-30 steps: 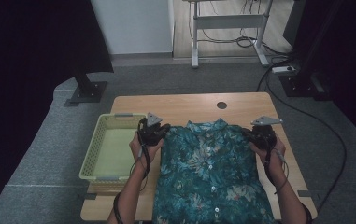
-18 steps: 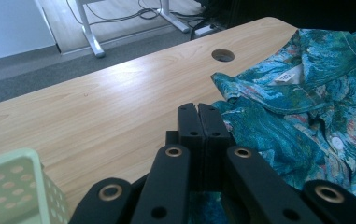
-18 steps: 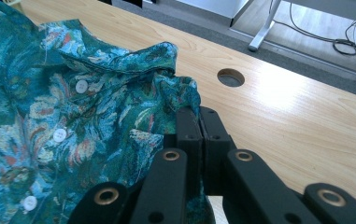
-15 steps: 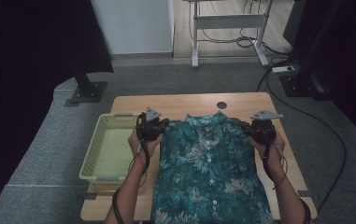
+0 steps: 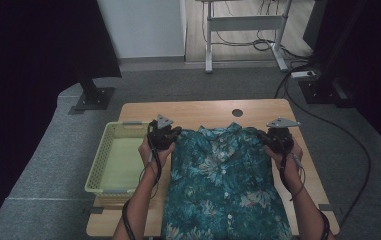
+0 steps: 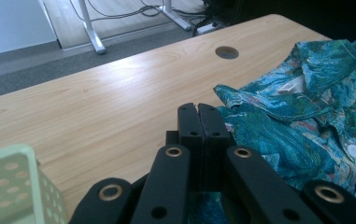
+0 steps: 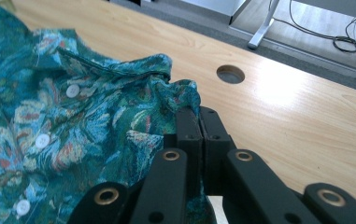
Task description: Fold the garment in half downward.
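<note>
Shirt (image 5: 223, 185): it lies front up on the table (image 5: 198, 111), collar toward the far edge, hem hanging off the near edge by me, so the whole front stays flat while I work on it.
Left gripper (image 5: 167, 133): my jaws are pressed together on the shirt's left shoulder fabric; in the left gripper view the cloth bunches just beside them (image 6: 197, 112).
Right gripper (image 5: 273, 137): it is clamped the same way on the right shoulder (image 7: 199, 116), with fabric puckered up against the jaw tips.
Why both shoulders: holding the two corners level lets me draw the shirt straight, I judge.
Basket (image 5: 109, 150): it stands beside the shirt at my left, empty, probably to receive it.
</note>
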{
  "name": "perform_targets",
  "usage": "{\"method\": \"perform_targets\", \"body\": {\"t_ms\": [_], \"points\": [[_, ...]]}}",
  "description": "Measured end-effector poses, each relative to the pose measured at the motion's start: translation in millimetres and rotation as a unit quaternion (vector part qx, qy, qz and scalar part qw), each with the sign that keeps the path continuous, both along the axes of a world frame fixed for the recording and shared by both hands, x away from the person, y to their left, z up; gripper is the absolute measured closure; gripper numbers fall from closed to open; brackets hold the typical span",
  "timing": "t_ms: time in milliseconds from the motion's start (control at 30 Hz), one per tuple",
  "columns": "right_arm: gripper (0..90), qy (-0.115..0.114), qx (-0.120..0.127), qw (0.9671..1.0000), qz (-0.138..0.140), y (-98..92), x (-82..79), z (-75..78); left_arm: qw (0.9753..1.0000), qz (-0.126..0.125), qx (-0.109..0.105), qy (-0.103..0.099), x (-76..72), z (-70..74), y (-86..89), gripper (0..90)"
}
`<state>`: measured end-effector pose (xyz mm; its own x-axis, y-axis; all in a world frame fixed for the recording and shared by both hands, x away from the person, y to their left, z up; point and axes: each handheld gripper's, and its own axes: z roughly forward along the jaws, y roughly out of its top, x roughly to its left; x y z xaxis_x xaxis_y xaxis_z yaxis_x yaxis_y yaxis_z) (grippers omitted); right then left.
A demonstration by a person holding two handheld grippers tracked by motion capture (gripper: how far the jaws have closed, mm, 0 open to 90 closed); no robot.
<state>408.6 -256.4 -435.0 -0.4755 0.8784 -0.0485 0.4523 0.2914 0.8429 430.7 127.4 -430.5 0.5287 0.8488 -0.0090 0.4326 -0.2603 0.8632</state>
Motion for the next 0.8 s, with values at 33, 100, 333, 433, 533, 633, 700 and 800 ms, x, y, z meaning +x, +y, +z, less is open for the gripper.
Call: {"method": "perform_targets", "body": {"t_ms": [33,100,333,433,533,633,700,800], "points": [[87.2,0.000,0.004,1.0000,-0.002,-0.8,1.1,0.6,1.0000,0.003,-0.003,0.001,1.5,0.9,0.3,89.5],[87.1,-0.002,0.007,1.0000,-0.005,-1.8,3.4,2.9,1.0000,0.004,0.001,-0.003,3.0,4.9,0.4,89.5],[87.2,-0.021,0.005,0.9997,-0.006,1.3,1.3,19.5,0.9997,0.007,0.002,-0.024,-1.3,25.2,1.6,89.5],[87.2,-0.025,0.002,0.9997,-0.006,3.0,-2.3,22.8,0.9996,0.006,0.008,-0.028,-4.5,27.6,0.6,89.5],[87.2,-0.026,0.001,0.9996,-0.006,3.0,-2.9,23.1,0.9996,0.008,0.008,-0.026,-3.3,27.2,0.7,89.5],[87.2,-0.025,0.002,0.9997,-0.005,3.2,1.9,20.7,0.9997,0.007,0.007,-0.024,1.3,25.8,1.1,89.5],[87.2,-0.024,0.005,0.9997,-0.006,3.5,6.6,19.1,0.9997,0.008,0.010,-0.022,5.9,25.2,1.7,89.5],[87.2,-0.027,0.006,0.9996,-0.006,4.9,13.7,18.5,0.9997,0.012,0.009,-0.019,13.2,27.5,4.5,89.5]]}}
